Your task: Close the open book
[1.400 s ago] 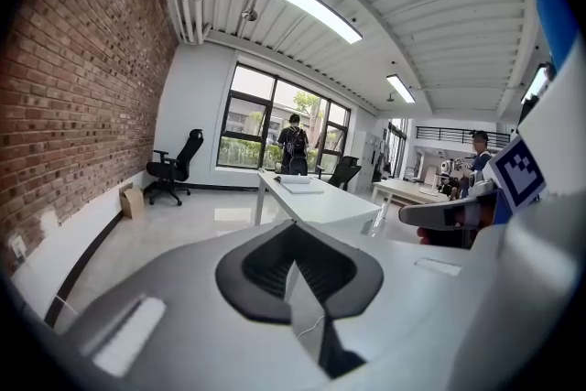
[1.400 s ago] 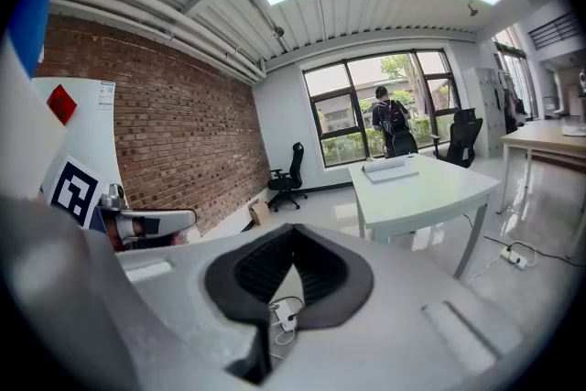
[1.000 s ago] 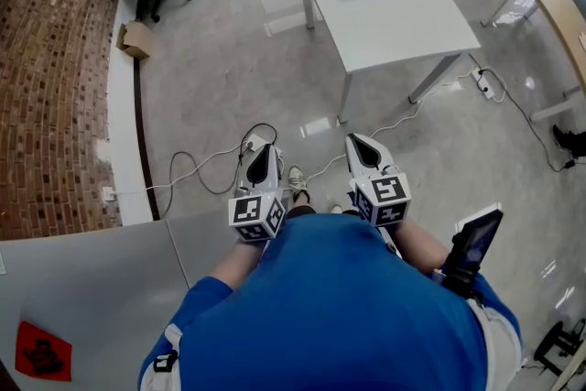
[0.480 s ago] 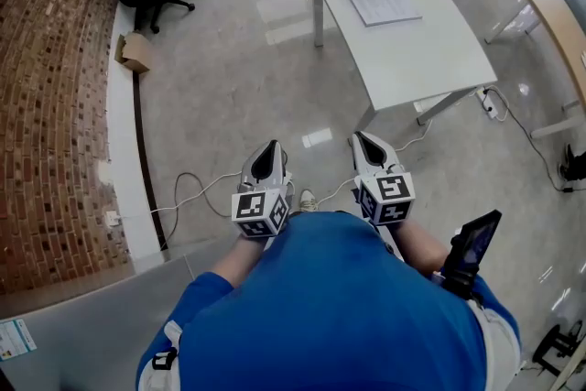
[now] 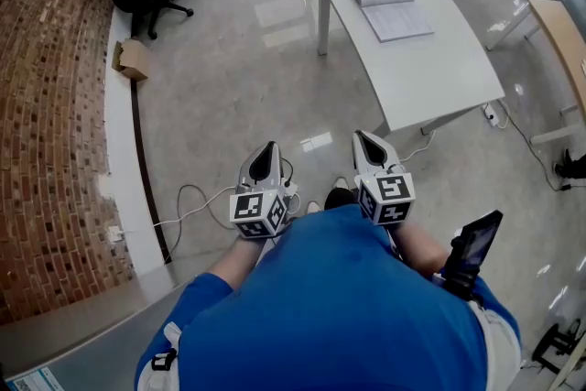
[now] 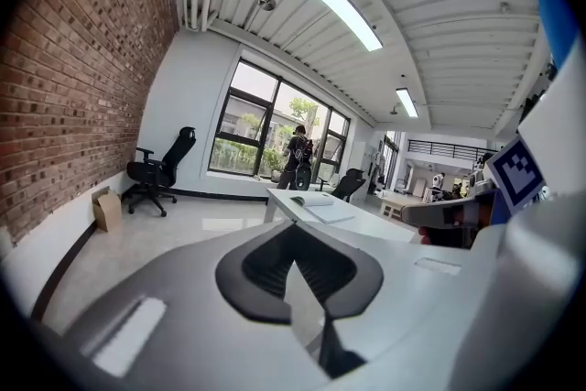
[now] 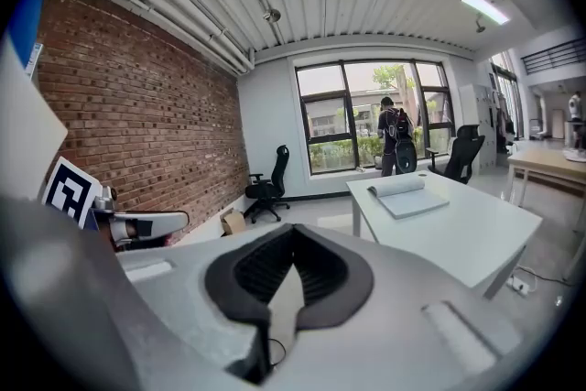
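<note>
Book (image 5: 392, 9) lies open on the counter (image 5: 430, 59).
Its spread runs along the counter's length; left claw (image 5: 267, 147) and right claw (image 5: 362, 138) pinched closed, empty.

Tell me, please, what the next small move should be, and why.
Probably step toward the white table: the open book lies at its far end, while the left gripper and right gripper, both shut and empty, are well short of it over the floor.
</note>
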